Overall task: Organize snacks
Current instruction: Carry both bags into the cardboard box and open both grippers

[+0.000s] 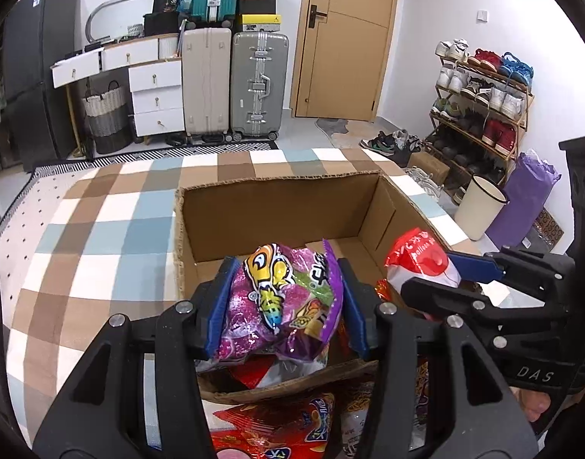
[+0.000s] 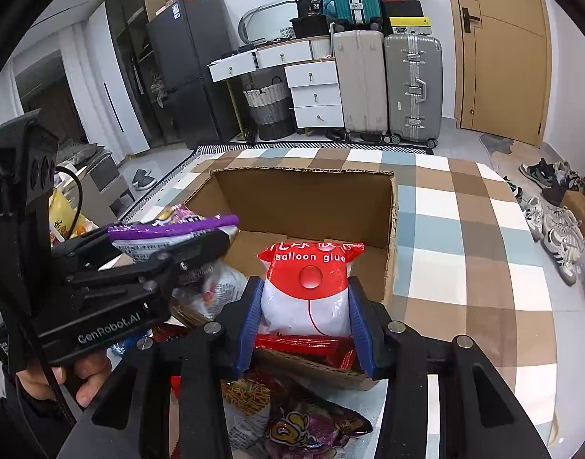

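An open cardboard box (image 1: 277,206) (image 2: 303,199) sits on a checkered cloth. My left gripper (image 1: 282,306) is shut on a purple snack bag (image 1: 288,298), held over the box's near part; in the right wrist view that bag (image 2: 173,229) shows side-on at the left. My right gripper (image 2: 305,313) is shut on a red and white "balloon glue" packet (image 2: 309,287), also over the box's near edge; the left wrist view shows this packet (image 1: 418,264) at the right. Red snack packs (image 1: 261,371) lie in the box under the held bags.
More snack bags (image 1: 277,428) (image 2: 303,417) lie on the cloth in front of the box. A person's hand (image 2: 62,378) holds the left gripper. Beyond the cloth stand suitcases (image 1: 235,80), white drawers (image 1: 154,91), a shoe rack (image 1: 483,99) and a cream bin (image 1: 479,206).
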